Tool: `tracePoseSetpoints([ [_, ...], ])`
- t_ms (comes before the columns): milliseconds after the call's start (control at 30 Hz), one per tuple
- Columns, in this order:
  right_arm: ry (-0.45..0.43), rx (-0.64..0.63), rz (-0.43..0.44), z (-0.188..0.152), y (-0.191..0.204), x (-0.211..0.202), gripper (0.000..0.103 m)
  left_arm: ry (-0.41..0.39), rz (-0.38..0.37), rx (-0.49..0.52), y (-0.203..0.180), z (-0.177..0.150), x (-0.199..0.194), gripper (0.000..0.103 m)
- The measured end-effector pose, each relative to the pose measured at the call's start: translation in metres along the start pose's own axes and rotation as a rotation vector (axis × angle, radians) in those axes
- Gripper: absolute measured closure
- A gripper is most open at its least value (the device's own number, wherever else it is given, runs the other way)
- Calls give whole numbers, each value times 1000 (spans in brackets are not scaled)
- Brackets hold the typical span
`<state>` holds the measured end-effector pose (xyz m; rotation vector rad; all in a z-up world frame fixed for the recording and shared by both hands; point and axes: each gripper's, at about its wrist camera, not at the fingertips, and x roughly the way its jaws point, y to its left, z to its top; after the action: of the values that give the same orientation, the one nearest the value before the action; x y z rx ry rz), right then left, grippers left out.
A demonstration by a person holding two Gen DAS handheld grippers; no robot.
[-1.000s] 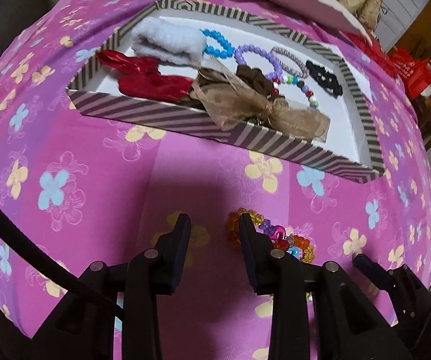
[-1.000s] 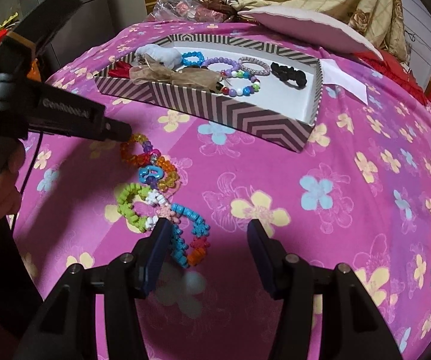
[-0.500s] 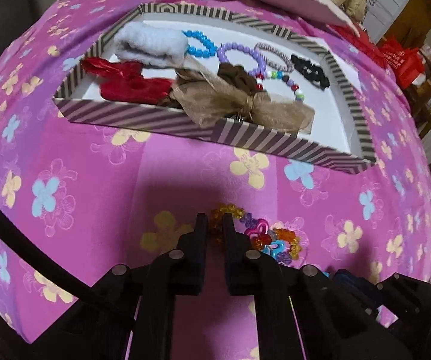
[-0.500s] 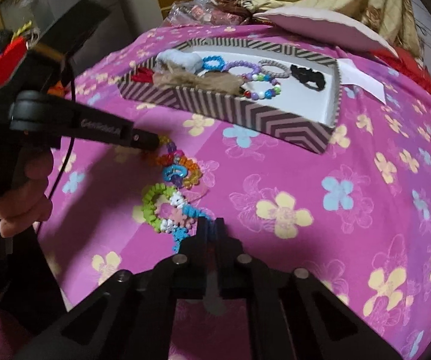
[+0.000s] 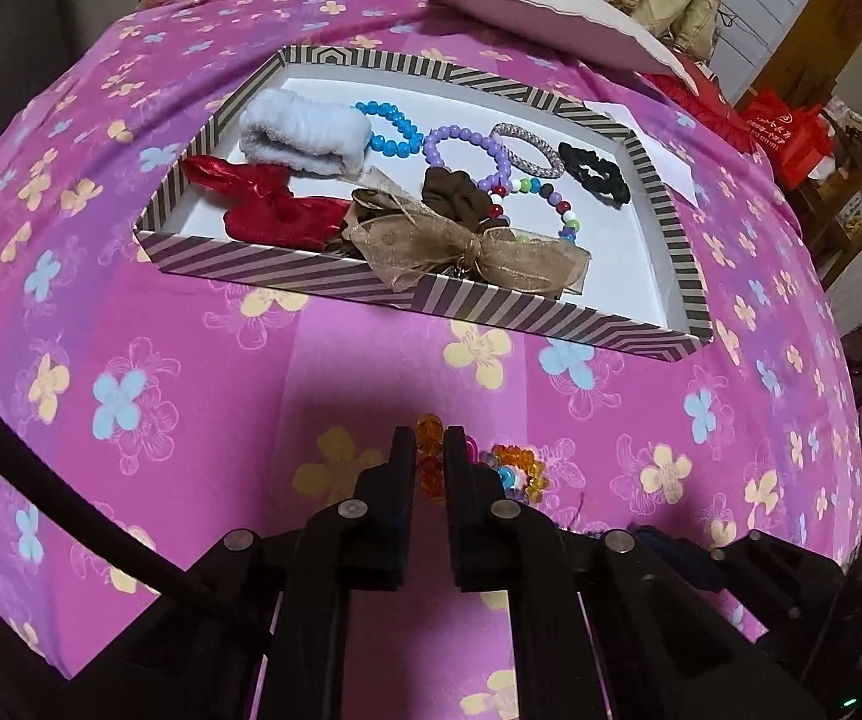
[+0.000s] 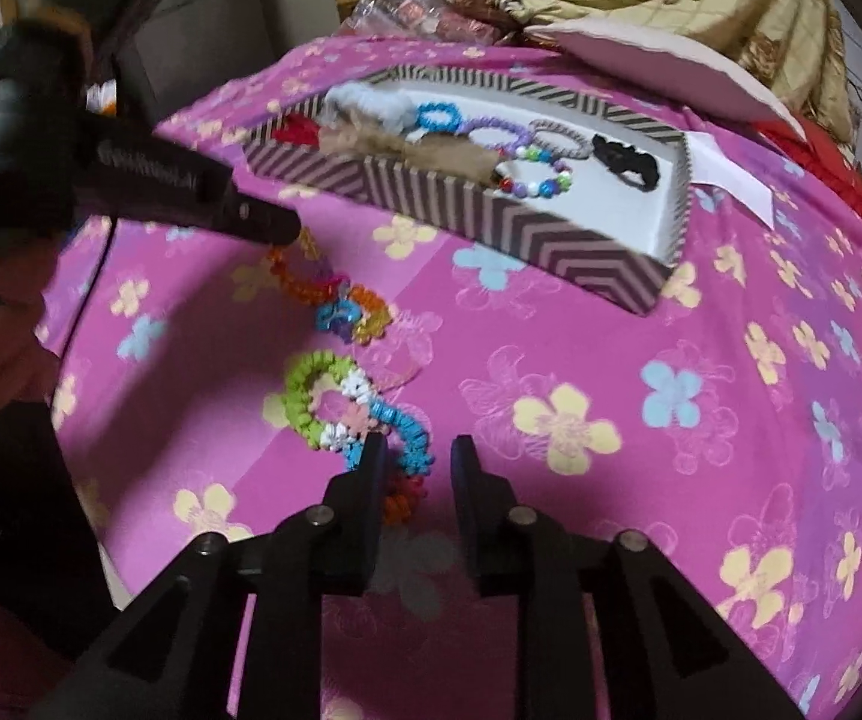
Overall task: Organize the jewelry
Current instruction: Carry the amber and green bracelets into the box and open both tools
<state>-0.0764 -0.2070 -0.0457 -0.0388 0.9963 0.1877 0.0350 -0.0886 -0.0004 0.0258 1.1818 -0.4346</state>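
Note:
My left gripper (image 5: 429, 441) is shut on an orange and multicoloured bead bracelet (image 5: 514, 471); amber beads show between its jaws. In the right wrist view the left gripper (image 6: 278, 222) lifts one end of that bracelet (image 6: 347, 306) off the pink cloth. My right gripper (image 6: 416, 450) is open, its left finger over a green, white and blue flower-bead bracelet (image 6: 359, 414) lying on the cloth. A striped tray (image 5: 287, 267) holds scrunchies, a gauze bow and several bead bracelets, and also shows in the right wrist view (image 6: 556, 240).
A pink flowered cloth (image 5: 131, 390) covers the table. A white paper sheet (image 6: 730, 174) lies right of the tray. A pink pillow (image 5: 550, 6) and bedding lie behind. My hand on the left gripper fills the left of the right wrist view.
My left gripper closed on the orange bracelet and has lifted its end. My right gripper closed half a second ago and has reopened over the flower-bead bracelet.

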Motion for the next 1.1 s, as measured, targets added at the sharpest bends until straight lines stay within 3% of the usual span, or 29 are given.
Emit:
tracePoseSetpoints([
  [133,-3,-36,-36,2,5,6,86,3,-1,-6,0,0,0,73],
  [200,-5,-48,-17,1,7,5,90,4,-2,-6,0,0,0,73],
  [433,-93,57,53,10,-17,-29,90,-18,-12,-6,-1,5,-12,73],
  [733,-183,59,25,43,-36,-73,90,-74,-24,15,-13,23,-41,73],
  [1100,-227,82,-12,96,-72,-92,90,-147,-16,64,-36,59,-72,73],
])
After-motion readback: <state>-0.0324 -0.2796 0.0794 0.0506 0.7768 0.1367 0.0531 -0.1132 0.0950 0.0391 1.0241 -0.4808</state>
